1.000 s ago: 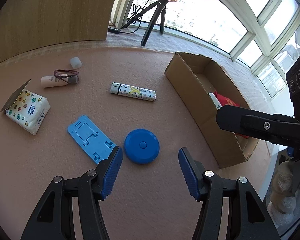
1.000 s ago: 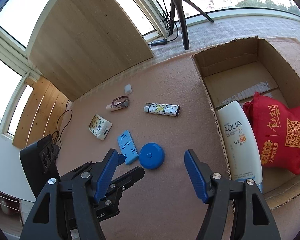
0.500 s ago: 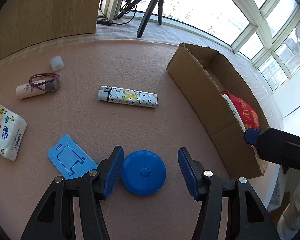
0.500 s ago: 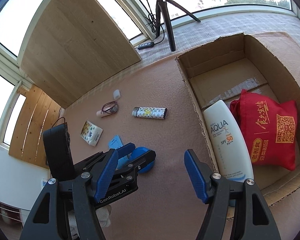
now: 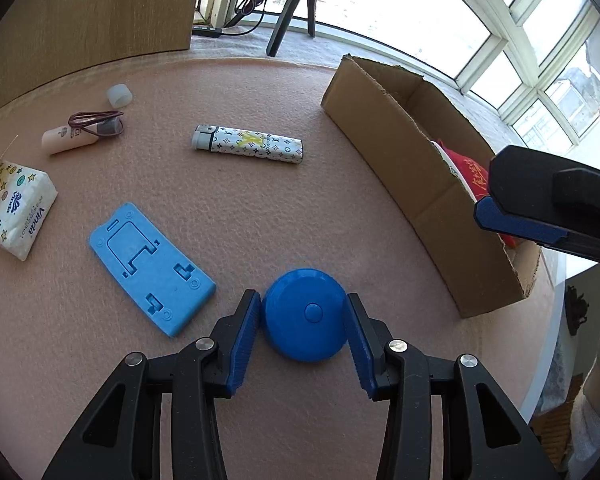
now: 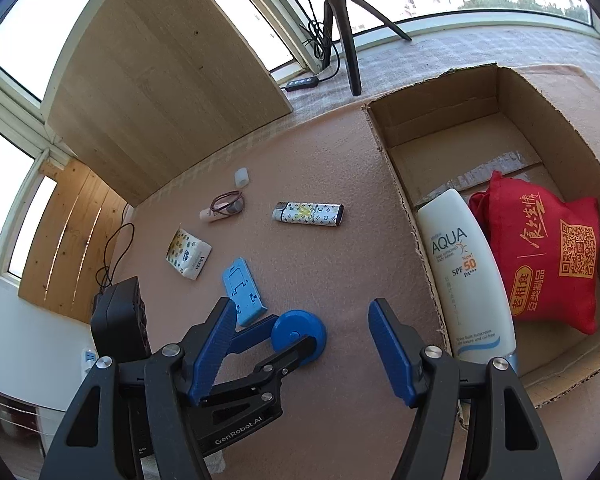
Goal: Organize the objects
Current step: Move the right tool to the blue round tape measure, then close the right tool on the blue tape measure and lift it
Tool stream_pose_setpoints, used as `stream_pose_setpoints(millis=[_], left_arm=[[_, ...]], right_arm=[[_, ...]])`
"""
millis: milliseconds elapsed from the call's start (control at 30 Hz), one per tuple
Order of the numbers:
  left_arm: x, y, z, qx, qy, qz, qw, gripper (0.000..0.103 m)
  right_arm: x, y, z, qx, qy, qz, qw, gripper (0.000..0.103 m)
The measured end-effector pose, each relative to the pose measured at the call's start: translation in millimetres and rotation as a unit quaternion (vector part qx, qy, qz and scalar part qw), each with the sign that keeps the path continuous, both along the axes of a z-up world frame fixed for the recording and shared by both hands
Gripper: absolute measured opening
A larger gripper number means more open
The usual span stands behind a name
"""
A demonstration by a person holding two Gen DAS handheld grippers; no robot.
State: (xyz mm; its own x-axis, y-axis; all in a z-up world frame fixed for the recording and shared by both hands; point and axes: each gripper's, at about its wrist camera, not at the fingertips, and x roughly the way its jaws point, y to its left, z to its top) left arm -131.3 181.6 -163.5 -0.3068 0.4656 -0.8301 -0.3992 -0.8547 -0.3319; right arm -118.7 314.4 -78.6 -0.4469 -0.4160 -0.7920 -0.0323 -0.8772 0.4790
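With left gripper [image 5: 303, 312] clamped on the blue round tape measure [image 5: 305, 314], right gripper [image 6: 302, 344] open and empty: lift, carry into cardboard box [image 6: 512, 92].

Round case [image 5: 305, 314] sits on the surface [image 5: 260, 200] betw. the left tongs [image 5: 302, 322] pads, w/ phone stand [image 5: 150, 264] just left of it. Tissue pack [image 5: 14, 208] further left. Behind: lighter [image 5: 248, 145] mid, tube [image 5: 70, 138] w/ band on it far-left, cap [image 5: 119, 96] behind that. Box [image 6: 496, 216] at right holds bottle [image 6: 462, 272] left of pouch [image 6: 540, 256]. Right tongs [image 6: 304, 350] hang near the box.
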Motion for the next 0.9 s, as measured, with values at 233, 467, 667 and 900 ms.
stream_pose_setpoints(millis=[233, 467, 667, 900], left_arm=[[28, -6, 0, -0.010, 0.008, -0.004, 0.9999, 0.046], [34, -18, 3, 0.009, -0.001, 0.019, 0.9998, 0.046], [35, -23, 3, 0.022, -0.007, 0.024, 0.9994, 0.046], [34, -19, 1, 0.030, -0.013, 0.023, 0.9992, 0.046]], right_arm=[[5, -13, -10, -0.005, -0.013, 0.021, 1.000, 0.065], [3, -28, -30, -0.004, -0.041, 0.045, 0.998, 0.060], [-3, -42, -51, 0.040, -0.065, 0.066, 0.995, 0.046], [-11, -43, -67, 0.064, -0.081, 0.076, 0.992, 0.046]])
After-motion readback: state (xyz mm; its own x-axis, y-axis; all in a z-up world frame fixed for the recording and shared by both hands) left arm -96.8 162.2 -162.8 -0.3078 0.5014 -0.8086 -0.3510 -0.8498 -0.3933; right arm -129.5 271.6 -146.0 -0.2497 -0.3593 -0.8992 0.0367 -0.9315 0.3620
